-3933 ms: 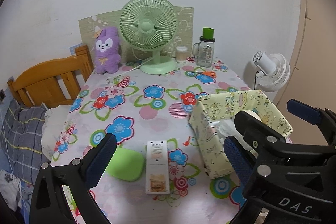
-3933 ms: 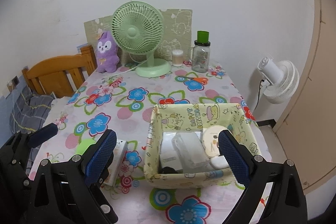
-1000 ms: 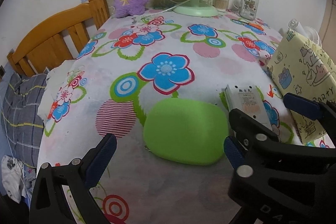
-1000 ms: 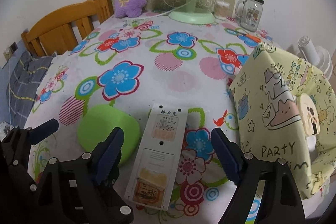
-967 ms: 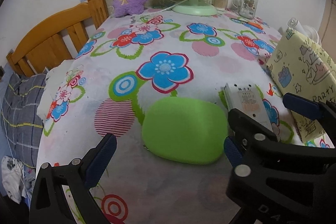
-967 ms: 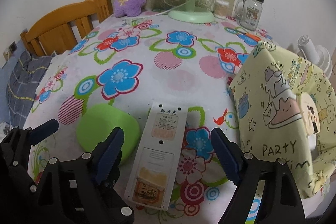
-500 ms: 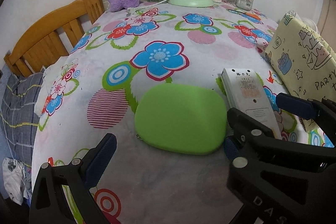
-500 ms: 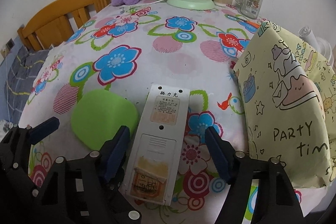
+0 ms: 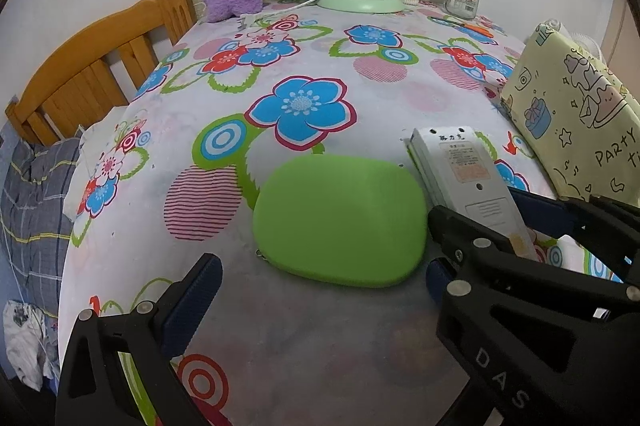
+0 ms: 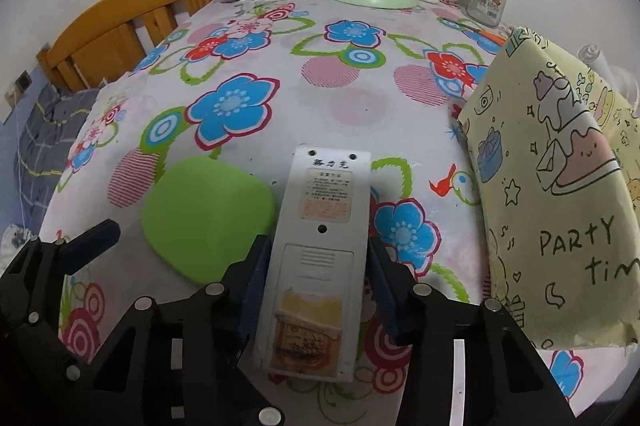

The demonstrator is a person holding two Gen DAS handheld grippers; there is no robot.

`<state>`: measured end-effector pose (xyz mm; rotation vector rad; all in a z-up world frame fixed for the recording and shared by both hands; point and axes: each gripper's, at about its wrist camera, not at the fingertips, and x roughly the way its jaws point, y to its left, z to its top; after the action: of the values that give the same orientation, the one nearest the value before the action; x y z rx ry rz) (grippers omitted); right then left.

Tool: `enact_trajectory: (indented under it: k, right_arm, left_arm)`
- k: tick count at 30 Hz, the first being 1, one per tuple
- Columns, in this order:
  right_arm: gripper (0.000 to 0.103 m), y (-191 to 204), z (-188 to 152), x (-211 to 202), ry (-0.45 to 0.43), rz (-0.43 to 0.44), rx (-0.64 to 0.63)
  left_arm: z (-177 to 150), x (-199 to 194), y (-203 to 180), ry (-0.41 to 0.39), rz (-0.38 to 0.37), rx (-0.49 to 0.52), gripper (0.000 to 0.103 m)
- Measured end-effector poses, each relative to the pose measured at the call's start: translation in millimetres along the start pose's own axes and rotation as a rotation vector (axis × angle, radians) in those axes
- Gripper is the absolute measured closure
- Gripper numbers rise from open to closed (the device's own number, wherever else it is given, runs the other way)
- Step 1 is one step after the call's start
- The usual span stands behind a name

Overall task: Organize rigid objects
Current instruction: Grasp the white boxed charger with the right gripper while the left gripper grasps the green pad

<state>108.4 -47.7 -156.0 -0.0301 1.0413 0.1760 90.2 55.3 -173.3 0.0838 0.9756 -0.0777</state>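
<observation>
Floral tablecloth [image 10: 360, 114]; right tongs [image 10: 318, 278] pitched down, clamping remote [image 10: 320, 250]; left tongs [image 9: 320, 286] spread.

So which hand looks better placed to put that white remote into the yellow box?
The right gripper: its pads clamp the white remote, with the yellow box just beside it. The left gripper stands open at the green case.

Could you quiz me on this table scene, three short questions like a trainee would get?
1. True or false: the right gripper is shut on the white remote.
2. What lies just left of the remote: A) green case, B) glass jar, C) purple plush?
3. Fill in: the left gripper is ____, with nothing between its pads.

Key: 1 true; 2 A; 3 open.
</observation>
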Motion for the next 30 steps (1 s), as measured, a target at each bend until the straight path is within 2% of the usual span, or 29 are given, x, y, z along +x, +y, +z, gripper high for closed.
enact_trajectory:
  k: [12, 20, 30]
  right_arm:
    - [0.056, -21.3, 6.2, 0.3, -0.005, -0.039, 0.043]
    - [0.056, -27.9, 12.9, 1.2, -0.004, -0.023, 0.067]
    - [0.055, -28.5, 16.6, 8.5, 0.005, -0.005, 0.080]
  left_arm:
    - [17.3, 9.8, -5.0, -0.008, 0.007, 0.047, 0.000]
    - [25.2, 20.0, 1.6, 0.022, -0.045, -0.027, 0.000]
    - [26.9, 21.9, -2.5, -0.010, -0.043, -0.025, 0.000]
